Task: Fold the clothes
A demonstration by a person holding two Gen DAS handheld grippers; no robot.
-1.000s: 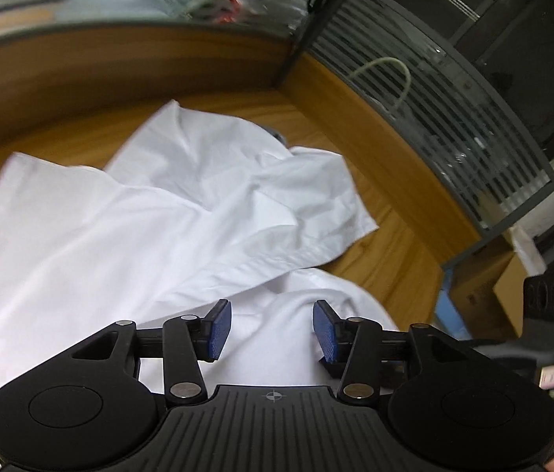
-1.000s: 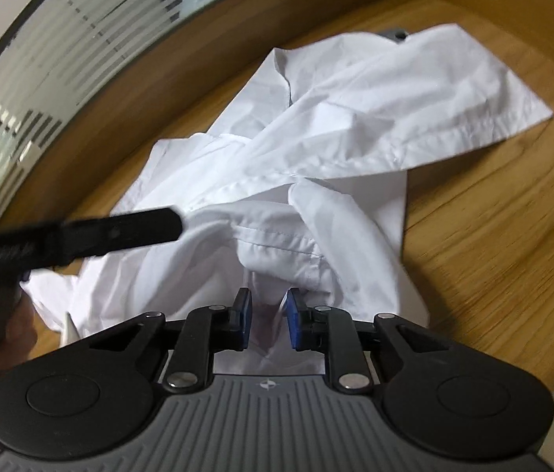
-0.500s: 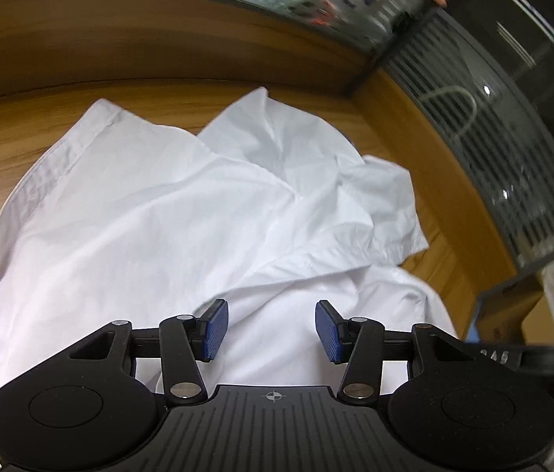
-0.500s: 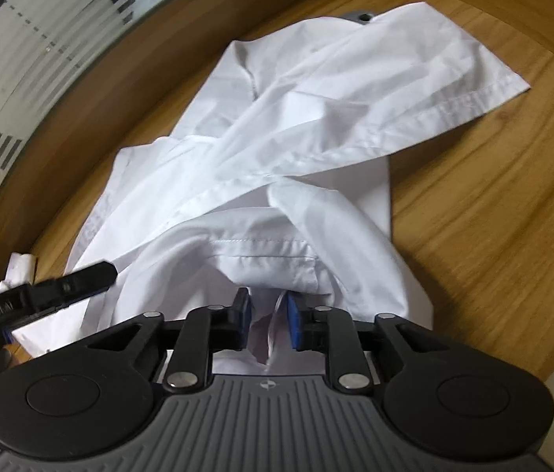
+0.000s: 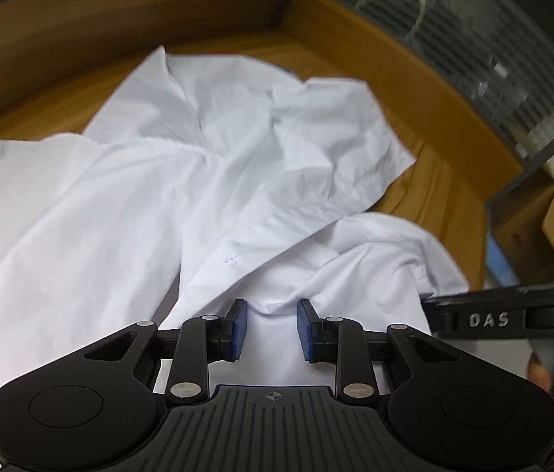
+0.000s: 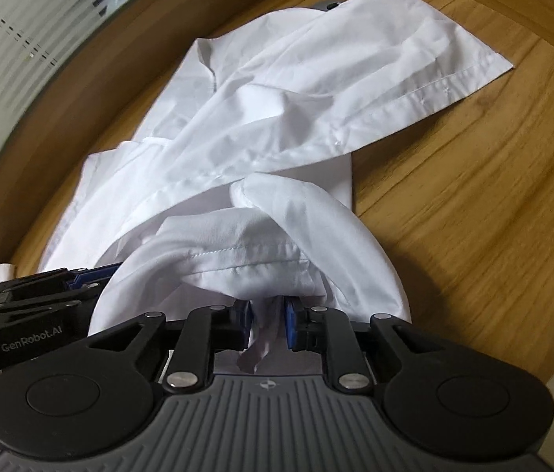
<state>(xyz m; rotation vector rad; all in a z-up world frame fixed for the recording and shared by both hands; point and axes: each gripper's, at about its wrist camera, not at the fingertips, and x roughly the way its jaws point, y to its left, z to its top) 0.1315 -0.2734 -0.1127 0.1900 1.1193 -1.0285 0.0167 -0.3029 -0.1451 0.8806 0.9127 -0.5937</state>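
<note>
Raised letters: "DAS" — light grey capitals on the black side of the right hand-held gripper, seen from the left wrist view.
Printed brand: "GenRobot.AI" — pale small print on the black side of the left hand-held gripper, seen from the right wrist view.
Other writing: none that can be read.

Your right gripper points down at a crumpled white shirt lying on the wooden table. Its blue pads pinch a bunched fold of the shirt's near hem. Your left gripper enters at the view's left edge, touching the shirt beside that fold. One sleeve cuff extends toward the table's far right edge.
</note>
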